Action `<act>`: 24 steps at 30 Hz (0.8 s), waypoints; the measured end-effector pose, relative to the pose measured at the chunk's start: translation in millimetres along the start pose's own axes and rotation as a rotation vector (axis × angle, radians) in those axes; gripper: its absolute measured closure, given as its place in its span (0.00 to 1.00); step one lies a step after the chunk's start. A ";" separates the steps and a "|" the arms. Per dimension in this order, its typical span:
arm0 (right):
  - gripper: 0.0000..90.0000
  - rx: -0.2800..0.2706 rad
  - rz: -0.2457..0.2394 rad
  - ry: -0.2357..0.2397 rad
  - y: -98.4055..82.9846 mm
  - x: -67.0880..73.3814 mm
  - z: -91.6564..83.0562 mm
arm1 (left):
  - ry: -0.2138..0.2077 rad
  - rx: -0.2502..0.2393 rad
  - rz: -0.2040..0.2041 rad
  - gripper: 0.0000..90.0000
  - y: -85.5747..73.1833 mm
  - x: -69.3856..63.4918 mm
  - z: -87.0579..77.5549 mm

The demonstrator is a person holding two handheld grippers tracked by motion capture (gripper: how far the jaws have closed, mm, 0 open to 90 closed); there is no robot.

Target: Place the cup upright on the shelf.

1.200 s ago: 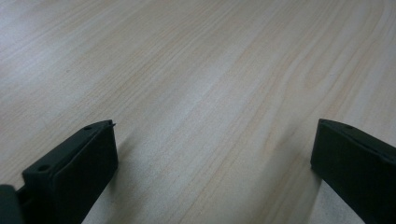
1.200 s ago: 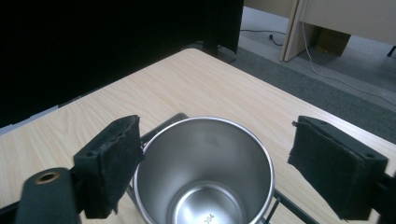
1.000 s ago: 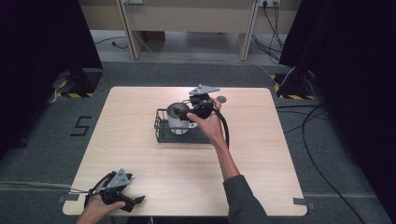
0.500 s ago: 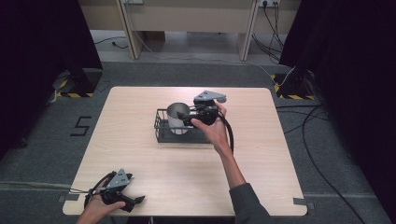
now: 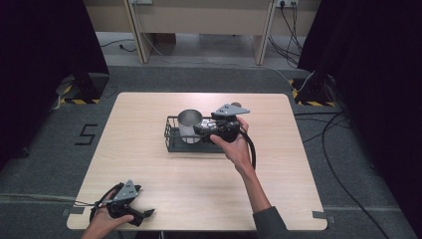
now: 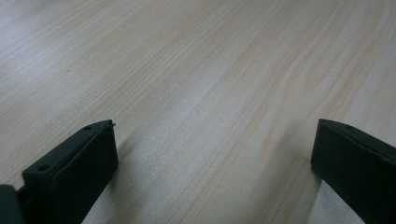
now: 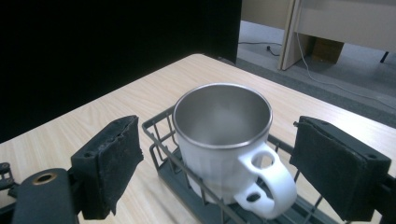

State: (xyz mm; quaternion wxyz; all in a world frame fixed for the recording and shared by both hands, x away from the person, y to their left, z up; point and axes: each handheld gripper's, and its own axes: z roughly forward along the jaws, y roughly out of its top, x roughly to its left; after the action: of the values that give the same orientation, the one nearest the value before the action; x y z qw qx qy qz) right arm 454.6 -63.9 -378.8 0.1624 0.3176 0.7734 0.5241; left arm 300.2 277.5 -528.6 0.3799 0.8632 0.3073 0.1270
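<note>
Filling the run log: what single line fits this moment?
right gripper: open, facing white steel-lined mug | mug: upright in black wire basket | left gripper: open over wooden table

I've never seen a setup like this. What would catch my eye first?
Mid-table, a white mug with a steel-lined inside stands upright in a dark wire basket. The right gripper sits just beside it, black jaws open either side of the mug's handle, not touching. At the near edge of the pale wooden table, the left gripper rests open.
</note>
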 end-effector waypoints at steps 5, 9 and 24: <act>0.17 -0.007 0.012 -0.004 -10.6 0.3 -12.4 | 0.000 0.001 0.002 0.00 0.0 0.1 -0.1; 0.17 -0.012 0.019 -0.006 -19.0 0.4 -21.9 | 0.001 0.001 0.002 0.00 0.0 0.1 0.0; 0.18 -0.013 0.040 -0.038 -57.0 -1.3 -50.9 | 0.001 0.004 0.001 0.00 0.0 0.3 -0.2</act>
State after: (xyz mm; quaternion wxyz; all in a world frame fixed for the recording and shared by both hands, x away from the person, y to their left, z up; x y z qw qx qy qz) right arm 407.6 -115.0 -410.7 0.1685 0.3418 0.7601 0.5263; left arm 300.4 277.8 -528.5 0.3779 0.8640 0.3073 0.1272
